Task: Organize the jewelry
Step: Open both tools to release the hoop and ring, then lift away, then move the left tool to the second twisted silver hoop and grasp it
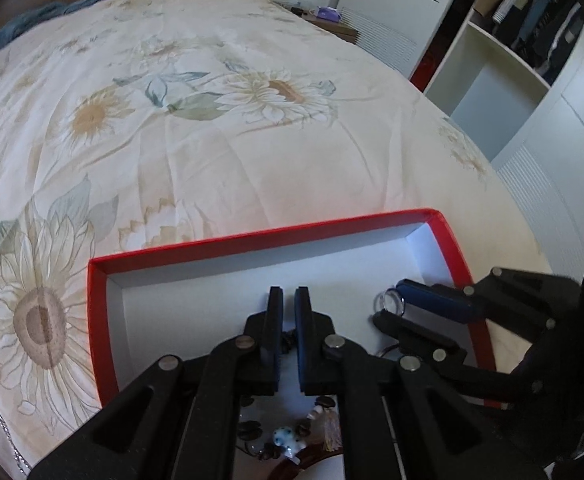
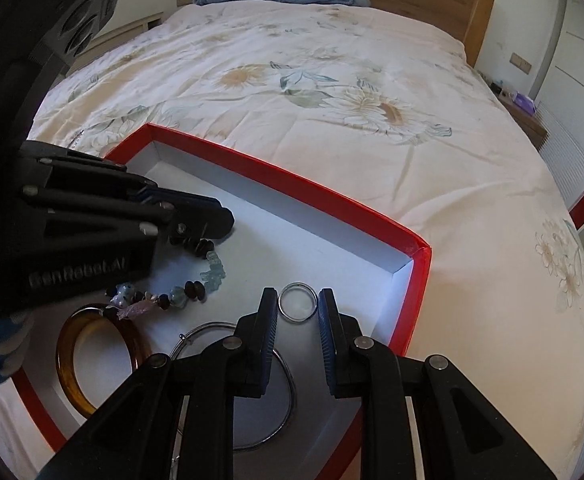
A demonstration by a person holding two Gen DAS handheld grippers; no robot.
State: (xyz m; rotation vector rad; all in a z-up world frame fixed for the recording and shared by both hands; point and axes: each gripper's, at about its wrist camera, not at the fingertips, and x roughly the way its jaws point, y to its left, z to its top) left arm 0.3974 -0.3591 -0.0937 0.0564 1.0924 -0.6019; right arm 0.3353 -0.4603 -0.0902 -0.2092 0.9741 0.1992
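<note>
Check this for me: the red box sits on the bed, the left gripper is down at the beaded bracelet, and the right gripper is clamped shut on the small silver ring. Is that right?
Not quite. The right gripper is open: in the right wrist view its fingers stand on either side of the small silver ring without pinching it. The rest holds: the red box sits on the bed, and the left gripper is down at the beaded bracelet.

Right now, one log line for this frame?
left gripper: shut on beaded bracelet | right gripper: open around ring | red box
</note>
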